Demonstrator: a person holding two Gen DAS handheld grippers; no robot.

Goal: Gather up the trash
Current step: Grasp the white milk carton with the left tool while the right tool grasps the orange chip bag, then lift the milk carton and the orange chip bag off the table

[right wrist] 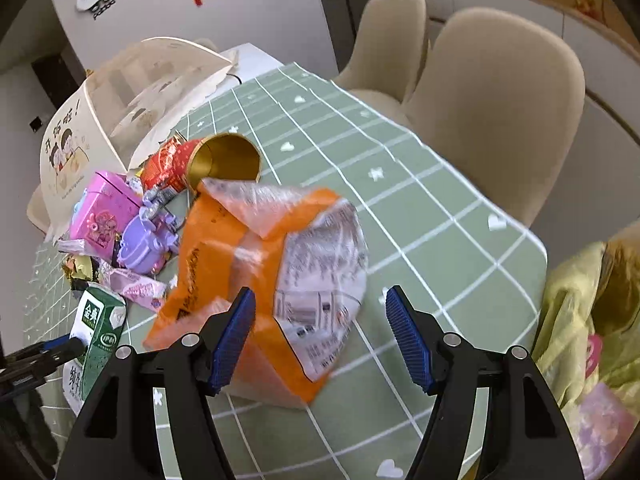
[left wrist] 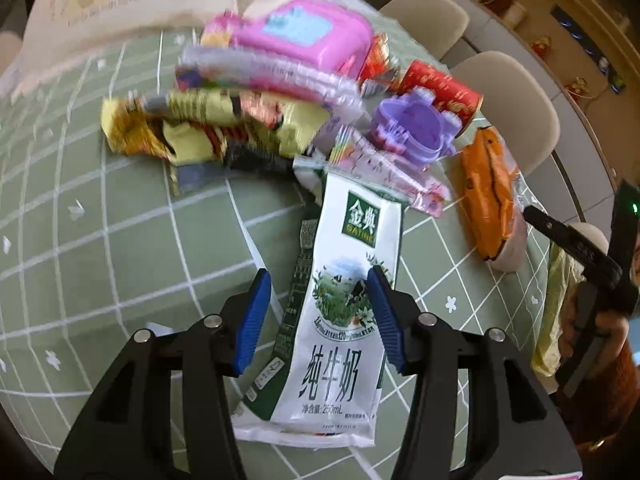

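Note:
A white and green milk carton (left wrist: 344,280) lies flat on the green checked tablecloth (left wrist: 120,248). My left gripper (left wrist: 318,312) is open, its blue pads on either side of the carton. The carton also shows in the right wrist view (right wrist: 98,328). An orange and clear plastic bag (right wrist: 272,272) lies crumpled on the table. My right gripper (right wrist: 320,340) is open just in front of it, the left pad over the bag's edge. The bag also shows at the right of the left wrist view (left wrist: 488,200).
A pile of snack wrappers (left wrist: 208,128), a pink toy box (left wrist: 308,36), a purple toy (left wrist: 416,128) and a red can (right wrist: 208,164) lie beyond. A yellow-green trash bag (right wrist: 580,320) hangs off the table's right edge. Beige chairs (right wrist: 492,100) stand behind.

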